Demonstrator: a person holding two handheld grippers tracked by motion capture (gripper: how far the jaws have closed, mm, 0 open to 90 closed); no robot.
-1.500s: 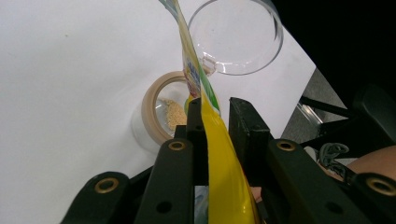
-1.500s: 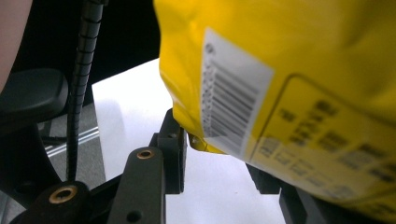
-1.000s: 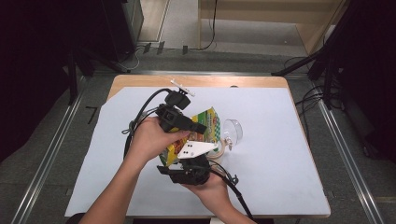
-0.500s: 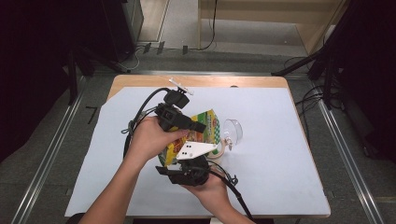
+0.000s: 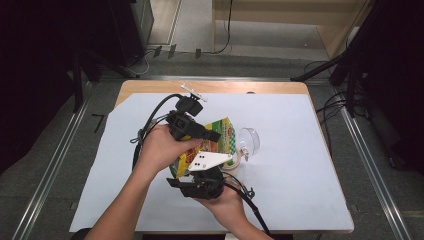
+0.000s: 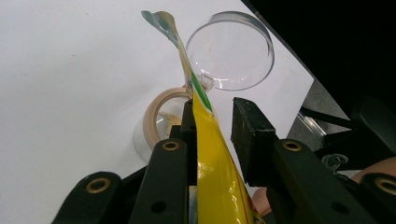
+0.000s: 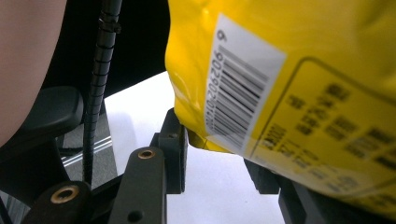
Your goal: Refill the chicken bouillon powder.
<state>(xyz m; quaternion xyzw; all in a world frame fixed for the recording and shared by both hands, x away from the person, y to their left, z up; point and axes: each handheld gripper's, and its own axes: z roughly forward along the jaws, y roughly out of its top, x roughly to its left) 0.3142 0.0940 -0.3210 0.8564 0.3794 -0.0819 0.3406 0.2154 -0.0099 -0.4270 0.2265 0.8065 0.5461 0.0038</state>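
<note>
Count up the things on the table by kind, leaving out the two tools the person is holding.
Yellow snack bag: 1
Clear plastic lid: 1
Clear cup with tan rim: 1
Total: 3

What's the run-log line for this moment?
left claw: around yellow pouch edge | right claw: on pouch bottom | clear cup, tape roll: on table

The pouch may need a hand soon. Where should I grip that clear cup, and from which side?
Grip the clear cup across its round wall, coming from above. It lies tipped on the table, mouth sideways, beside the tape roll and pouch, so its far side is freest.
</note>
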